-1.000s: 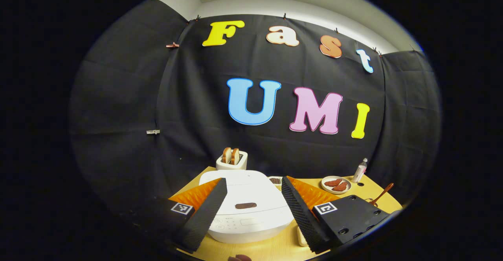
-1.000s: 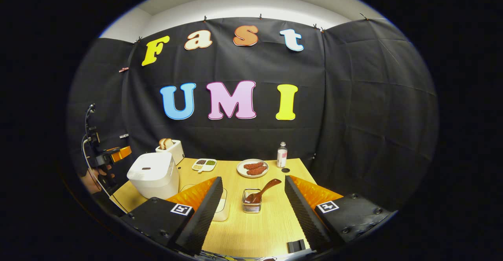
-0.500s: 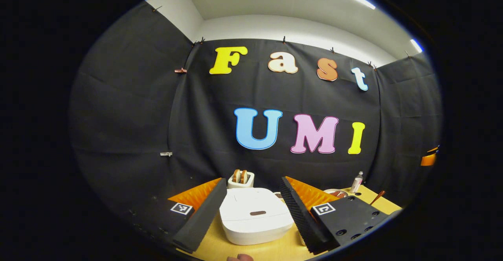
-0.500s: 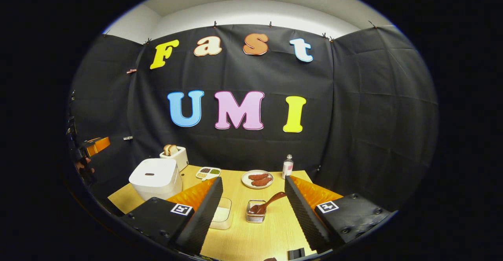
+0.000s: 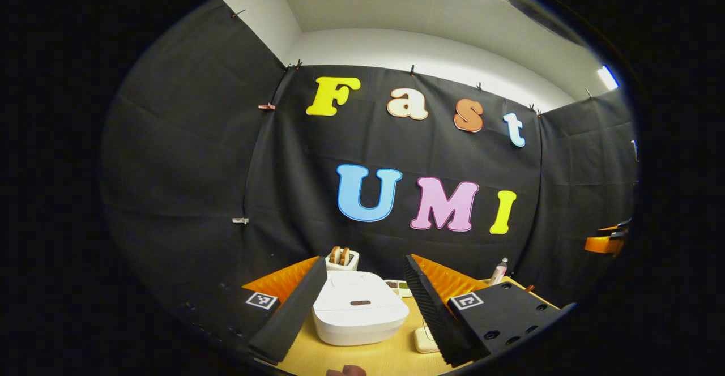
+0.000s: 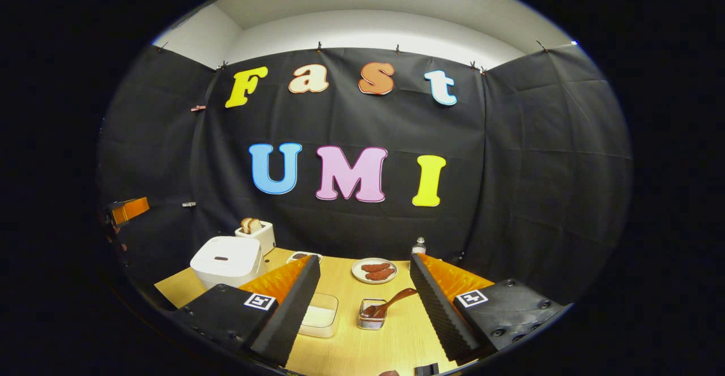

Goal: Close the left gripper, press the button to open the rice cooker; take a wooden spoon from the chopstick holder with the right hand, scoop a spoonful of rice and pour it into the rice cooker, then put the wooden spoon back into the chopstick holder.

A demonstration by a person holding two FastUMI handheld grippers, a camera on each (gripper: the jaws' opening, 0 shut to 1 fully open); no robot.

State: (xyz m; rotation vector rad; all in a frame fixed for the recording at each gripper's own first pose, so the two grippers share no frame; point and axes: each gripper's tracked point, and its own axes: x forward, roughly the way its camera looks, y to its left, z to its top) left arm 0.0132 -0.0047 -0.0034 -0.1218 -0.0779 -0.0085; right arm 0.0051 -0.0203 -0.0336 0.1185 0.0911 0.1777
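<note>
The white rice cooker [image 5: 359, 314], lid down, stands on the wooden table with a dark oval button [image 5: 360, 302] on top. My left gripper [image 5: 362, 313] hangs open in front of and above it, fingers apart with nothing between them. In the right gripper view the cooker [image 6: 226, 260] is at the left. A wooden spoon [image 6: 389, 306] leans in the wire chopstick holder [image 6: 371, 320] at mid table. My right gripper [image 6: 362, 313] is open, back from the holder. A clear box of rice [image 6: 320, 318] lies left of the holder.
A toaster [image 5: 342, 257] with bread stands behind the cooker. A plate of sausages [image 6: 374, 270], a small bottle [image 6: 418, 246] and a divided dish [image 5: 400, 287] sit toward the back of the table [image 6: 362, 347]. The other gripper [image 6: 127, 210] shows at far left.
Both grippers have pulled back and tilted upward, so the table things sit lower and smaller in both views. The cooker lid stays down and both grippers stay open.
</note>
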